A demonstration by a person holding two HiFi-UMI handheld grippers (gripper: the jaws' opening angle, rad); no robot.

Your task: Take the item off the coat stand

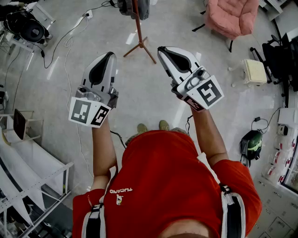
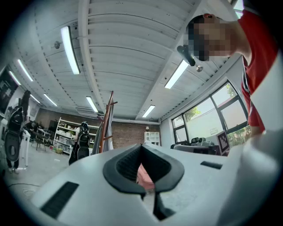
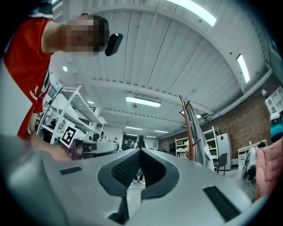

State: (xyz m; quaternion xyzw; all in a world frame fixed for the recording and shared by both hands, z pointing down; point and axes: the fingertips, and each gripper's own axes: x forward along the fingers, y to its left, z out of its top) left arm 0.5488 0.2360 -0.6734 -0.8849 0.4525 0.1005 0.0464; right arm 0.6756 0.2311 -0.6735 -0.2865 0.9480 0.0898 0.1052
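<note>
A wooden coat stand (image 1: 138, 32) rises from the grey floor ahead of me, and a grey garment (image 1: 132, 7) hangs on it at the top edge of the head view. Both grippers are held up in front of the person's red shirt, well short of the stand, pointing toward it. My left gripper (image 1: 109, 55) is shut with nothing in it, and my right gripper (image 1: 162, 49) also looks shut and empty. In the left gripper view the stand (image 2: 107, 123) with its garment (image 2: 109, 132) is far off, left of the jaws (image 2: 141, 148). From the right gripper (image 3: 140, 152), the stand (image 3: 188, 128) and garment (image 3: 200, 139) are to the right.
A pink armchair (image 1: 232, 16) stands at the back right, with a small cream table (image 1: 254, 72) nearer. Black equipment (image 1: 25, 25) and loose cables (image 1: 70, 42) lie at the back left. White racks (image 1: 28, 162) line the left side. A green-black helmet (image 1: 251, 144) sits at the right.
</note>
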